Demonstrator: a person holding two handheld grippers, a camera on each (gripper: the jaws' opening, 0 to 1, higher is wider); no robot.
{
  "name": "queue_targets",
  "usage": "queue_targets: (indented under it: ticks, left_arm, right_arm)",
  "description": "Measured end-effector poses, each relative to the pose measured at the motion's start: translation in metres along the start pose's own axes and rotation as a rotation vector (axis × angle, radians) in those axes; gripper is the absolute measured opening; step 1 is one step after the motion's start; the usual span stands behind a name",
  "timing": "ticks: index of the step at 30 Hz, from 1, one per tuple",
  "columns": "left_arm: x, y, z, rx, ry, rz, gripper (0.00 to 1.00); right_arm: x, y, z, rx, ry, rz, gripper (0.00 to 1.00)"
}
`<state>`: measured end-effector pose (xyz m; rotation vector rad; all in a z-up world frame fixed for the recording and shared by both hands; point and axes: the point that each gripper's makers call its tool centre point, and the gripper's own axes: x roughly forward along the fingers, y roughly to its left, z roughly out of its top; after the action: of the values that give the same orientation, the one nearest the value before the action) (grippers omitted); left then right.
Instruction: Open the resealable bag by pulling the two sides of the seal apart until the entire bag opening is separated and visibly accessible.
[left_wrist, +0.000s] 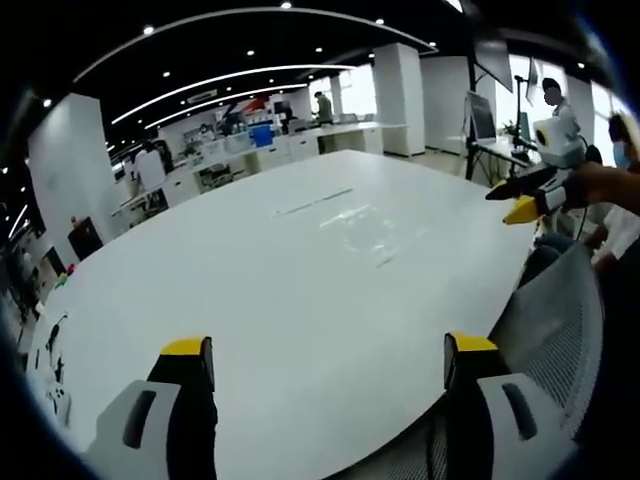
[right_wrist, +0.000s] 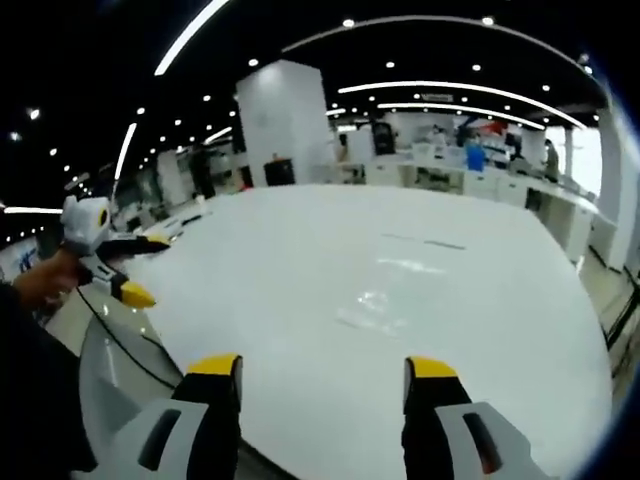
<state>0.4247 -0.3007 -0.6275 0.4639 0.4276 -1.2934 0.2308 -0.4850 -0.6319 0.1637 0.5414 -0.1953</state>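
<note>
A clear resealable bag (left_wrist: 365, 225) lies flat on the big white table (left_wrist: 250, 300), faint against the surface; it is also the bag (right_wrist: 375, 305) in the right gripper view. My left gripper (left_wrist: 328, 350) is open above the table's near edge, well short of the bag, with nothing between its jaws. Over the near edge on the other side, my right gripper (right_wrist: 322, 368) also stands open and holds nothing. Each gripper appears in the other's view, held in a hand: the right gripper (left_wrist: 518, 198) at the right, the left gripper (right_wrist: 140, 268) at the left, both with yellow tips apart.
A grey mesh chair (left_wrist: 555, 330) stands against the table edge by my left gripper; the same chair (right_wrist: 110, 370) is seen beside a cable. A thin dark line (left_wrist: 315, 202) runs across the table beyond the bag. Desks, a white pillar (right_wrist: 285, 120) and people stand far behind.
</note>
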Motion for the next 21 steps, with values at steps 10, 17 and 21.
queue_targets:
  ticks: [10, 17, 21]
  left_arm:
    - [0.008, -0.005, -0.005, 0.034, 0.025, -0.033, 0.99]
    - [0.018, -0.012, -0.006, 0.025, 0.033, -0.073, 0.99]
    - [0.022, -0.016, -0.006, 0.029, 0.029, -0.099, 0.99]
  right_arm:
    - [0.014, -0.012, 0.0, -0.127, 0.059, -0.002, 0.74]
    - [0.034, -0.018, 0.002, -0.192, 0.103, 0.029, 0.73]
    - [0.046, -0.016, 0.004, -0.223, 0.098, 0.054, 0.65]
